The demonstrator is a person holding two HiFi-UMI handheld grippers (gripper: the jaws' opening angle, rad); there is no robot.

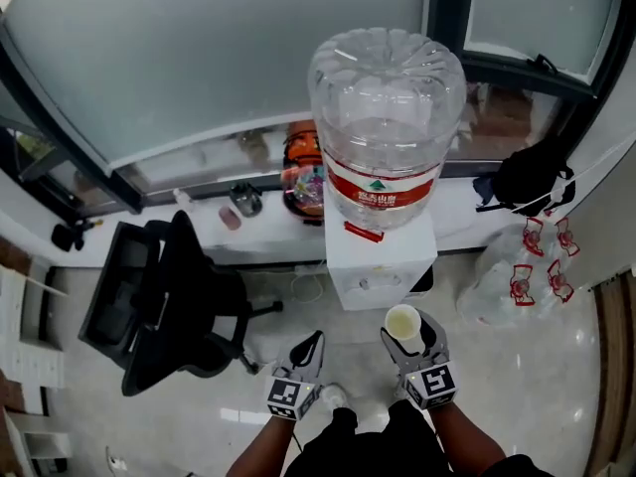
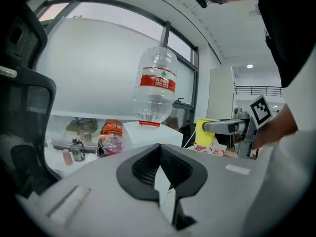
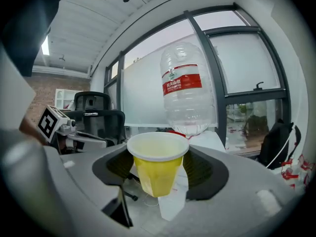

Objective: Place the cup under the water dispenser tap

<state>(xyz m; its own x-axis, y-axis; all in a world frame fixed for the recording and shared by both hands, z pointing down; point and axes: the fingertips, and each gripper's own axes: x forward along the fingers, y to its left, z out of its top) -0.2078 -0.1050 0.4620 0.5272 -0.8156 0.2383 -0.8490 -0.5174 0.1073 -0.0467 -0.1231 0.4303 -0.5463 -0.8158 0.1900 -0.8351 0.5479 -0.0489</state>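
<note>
A yellow paper cup (image 1: 402, 321) (image 3: 157, 170) stands upright between the jaws of my right gripper (image 1: 410, 334) (image 3: 158, 172), which is shut on its sides. The cup looks empty. It hangs a short way in front of the white water dispenser (image 1: 381, 262) (image 2: 149, 135), whose taps (image 1: 379, 284) face me under the big clear bottle (image 1: 386, 127) (image 3: 186, 88). My left gripper (image 1: 309, 349) (image 2: 160, 145) is level with the right one, to its left, jaws together with nothing between them. From the left gripper view the cup (image 2: 205, 133) shows at the right.
A black office chair (image 1: 169, 286) stands left of the dispenser. The window ledge behind carries an orange bag (image 1: 303, 172), a small bottle (image 1: 245, 199) and a black backpack (image 1: 532, 177). Several empty water jugs (image 1: 522, 271) lie on the floor at the right.
</note>
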